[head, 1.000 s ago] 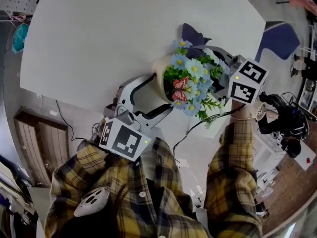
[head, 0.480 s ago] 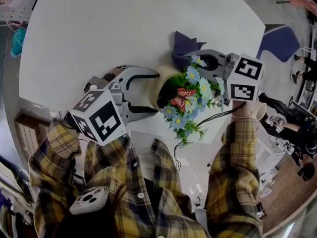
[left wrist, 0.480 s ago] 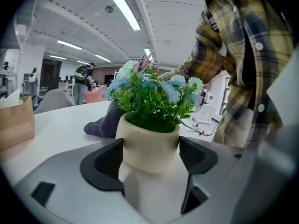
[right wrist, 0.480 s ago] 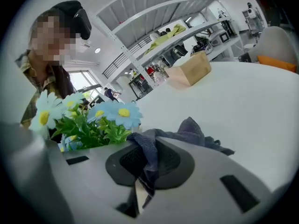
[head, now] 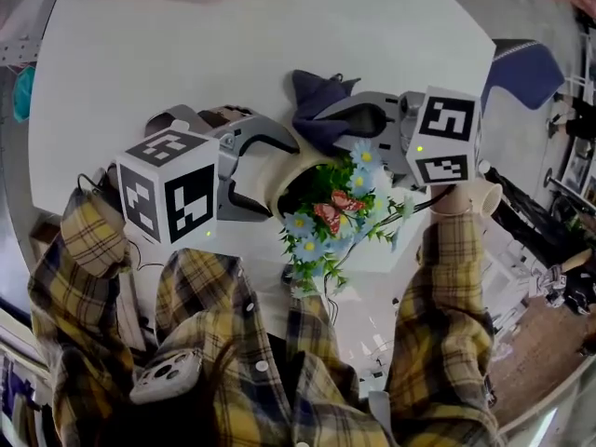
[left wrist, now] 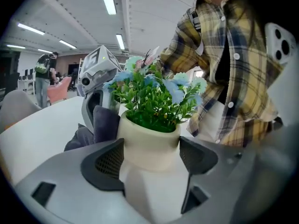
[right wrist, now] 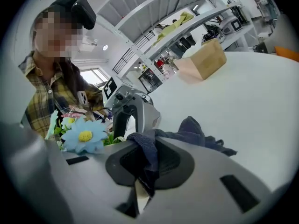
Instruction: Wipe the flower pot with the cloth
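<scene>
- Head view: the left gripper [head: 272, 182] reaches in from the left and the right gripper [head: 340, 127] from the right, meeting near the front edge of a white table [head: 233, 45].
- Each gripper carries a marker cube [head: 168, 196] behind its jaws.
- The cream flower pot [head: 300, 169] sits between the left gripper's jaws. It is tilted, its mouth turned toward the person.
- Artificial flowers [head: 331, 226], blue and white with green leaves, spill from the pot toward the person's plaid shirt [head: 279, 361]. A red butterfly [head: 337, 212] sits among them.
- A dark blue cloth [head: 315, 101] bunches on the pot's far side, at the right gripper's jaw tips.
- Left gripper view: the two jaws of the left gripper [left wrist: 150, 158] press on opposite sides of the flower pot [left wrist: 149, 146], one pad [left wrist: 105, 162] against each flank.
- The cloth [left wrist: 102, 124] hangs just beside the pot's left flank and appears to touch it. The right gripper [left wrist: 96, 78] stands behind it.
- Right gripper view: the jaws of the right gripper [right wrist: 142, 171] are closed on a fold of the cloth [right wrist: 147, 155]. The rest of the cloth trails forward over the jaw toward the table [right wrist: 252, 97].
- A cardboard box [right wrist: 203, 62] stands well apart on the far side of the table.
</scene>
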Demonstrator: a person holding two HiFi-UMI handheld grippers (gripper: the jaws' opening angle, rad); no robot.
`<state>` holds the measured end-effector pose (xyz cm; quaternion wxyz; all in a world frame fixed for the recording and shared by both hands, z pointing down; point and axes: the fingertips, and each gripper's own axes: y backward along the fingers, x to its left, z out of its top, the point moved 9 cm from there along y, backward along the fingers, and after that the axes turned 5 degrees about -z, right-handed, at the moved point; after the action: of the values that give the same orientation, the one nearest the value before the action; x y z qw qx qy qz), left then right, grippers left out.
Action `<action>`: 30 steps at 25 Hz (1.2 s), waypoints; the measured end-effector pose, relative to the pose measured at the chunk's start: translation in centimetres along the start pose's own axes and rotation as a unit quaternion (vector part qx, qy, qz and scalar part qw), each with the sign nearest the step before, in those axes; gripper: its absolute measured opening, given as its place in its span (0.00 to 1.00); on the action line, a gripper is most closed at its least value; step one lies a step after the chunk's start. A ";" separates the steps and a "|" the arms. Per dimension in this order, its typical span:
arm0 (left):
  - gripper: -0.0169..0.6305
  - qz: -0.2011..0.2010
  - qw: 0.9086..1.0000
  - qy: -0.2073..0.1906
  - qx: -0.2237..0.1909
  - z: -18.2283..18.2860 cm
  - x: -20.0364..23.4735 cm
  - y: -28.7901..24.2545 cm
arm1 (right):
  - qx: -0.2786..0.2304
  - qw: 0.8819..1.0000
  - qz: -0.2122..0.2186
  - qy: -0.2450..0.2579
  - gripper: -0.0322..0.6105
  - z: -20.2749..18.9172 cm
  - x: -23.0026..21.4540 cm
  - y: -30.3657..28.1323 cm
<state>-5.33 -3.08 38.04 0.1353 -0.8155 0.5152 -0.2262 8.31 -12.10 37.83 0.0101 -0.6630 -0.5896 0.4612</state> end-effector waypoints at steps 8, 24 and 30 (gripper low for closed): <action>0.61 -0.025 0.999 0.018 0.010 -0.3 1.1 0.0 | 0.050 0.998 0.008 0.028 0.07 1.2 0.0 -1.4; 0.41 0.201 0.961 0.085 -0.169 2.2 -4.0 6.0 | -0.119 0.983 -0.134 0.045 0.07 4.1 3.6 5.3; 0.31 0.291 0.934 0.043 -0.201 7.0 -6.6 8.9 | -0.200 0.952 -0.213 0.094 0.07 6.7 8.7 9.5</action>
<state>-11.15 -1.07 26.42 0.0061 -0.6293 0.7701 -0.1040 10.41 -11.65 23.49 0.0308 -0.5505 -0.7938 0.2566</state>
